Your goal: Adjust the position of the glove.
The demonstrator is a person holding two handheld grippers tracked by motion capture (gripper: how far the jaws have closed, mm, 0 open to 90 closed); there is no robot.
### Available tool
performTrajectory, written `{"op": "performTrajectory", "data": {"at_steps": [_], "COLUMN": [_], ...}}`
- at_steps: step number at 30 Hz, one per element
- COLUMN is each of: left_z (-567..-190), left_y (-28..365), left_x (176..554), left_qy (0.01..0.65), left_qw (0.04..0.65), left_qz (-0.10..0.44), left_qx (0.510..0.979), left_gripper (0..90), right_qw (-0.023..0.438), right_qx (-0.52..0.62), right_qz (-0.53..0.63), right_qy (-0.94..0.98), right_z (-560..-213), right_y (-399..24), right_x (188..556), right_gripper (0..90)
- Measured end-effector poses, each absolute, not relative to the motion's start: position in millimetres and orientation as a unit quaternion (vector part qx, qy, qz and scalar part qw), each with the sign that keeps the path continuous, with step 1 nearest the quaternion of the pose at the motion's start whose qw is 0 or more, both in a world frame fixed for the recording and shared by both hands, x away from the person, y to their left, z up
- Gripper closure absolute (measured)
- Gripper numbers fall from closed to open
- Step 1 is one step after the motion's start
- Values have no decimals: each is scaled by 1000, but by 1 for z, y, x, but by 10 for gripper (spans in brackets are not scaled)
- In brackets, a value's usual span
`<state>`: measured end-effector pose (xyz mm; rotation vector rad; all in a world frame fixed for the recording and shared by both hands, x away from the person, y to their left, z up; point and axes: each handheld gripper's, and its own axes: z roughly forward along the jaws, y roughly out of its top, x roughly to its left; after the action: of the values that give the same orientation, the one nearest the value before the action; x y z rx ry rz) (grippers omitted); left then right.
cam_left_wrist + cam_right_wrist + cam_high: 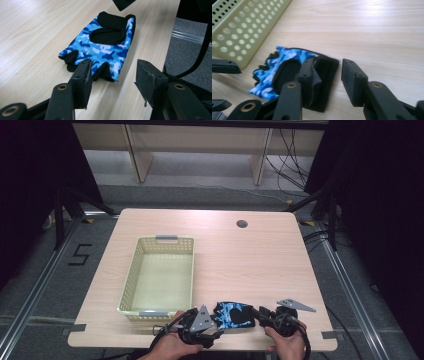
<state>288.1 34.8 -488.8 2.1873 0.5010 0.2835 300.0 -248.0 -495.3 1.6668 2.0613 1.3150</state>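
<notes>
A fingerless glove (234, 315) in blue camouflage with black trim lies flat near the table's front edge. In the left gripper view its finger end (105, 53) reaches just between the jaws of my left gripper (112, 80), which is open. My left gripper (216, 327) sits at the glove's left side in the high view. The right gripper (257, 315) comes in from the glove's right. In the right gripper view, the right gripper (327, 80) is open, and the glove's black cuff (325, 72) lies partly between its jaws. Neither gripper is closed on the glove.
A pale yellow perforated basket (131, 275) stands empty left of centre, its near wall just behind my left hand; its wall (234, 32) is in the right gripper view too. A cable hole (242, 224) sits at the back. The table's front edge is close under both hands.
</notes>
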Motion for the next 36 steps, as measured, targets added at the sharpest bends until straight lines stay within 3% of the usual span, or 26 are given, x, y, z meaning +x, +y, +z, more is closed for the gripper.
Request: {"op": "performTrajectory", "data": {"at_steps": [13,21,25,36], "left_z": [-501,-508,-510,-514], "left_y": [14,8,6,5], "left_x": [299,304,306,304], "left_qy": [198,190,178,157], "left_qw": [398,374,362,379], "left_qz": [117,117,123,136], "left_qx": [888,900,906,902], "left_gripper": [423,428,440,653], "right_qw": [44,43,18,22], "right_qx": [580,565,575,562], "right_qz": [435,433,429,431], "right_qy": [687,701,697,706], "right_z": [-505,-511,-509,-515], "right_y": [-252,-250,-244,-237], "right_x": [309,314,313,317], "right_gripper": [626,616,618,665]}}
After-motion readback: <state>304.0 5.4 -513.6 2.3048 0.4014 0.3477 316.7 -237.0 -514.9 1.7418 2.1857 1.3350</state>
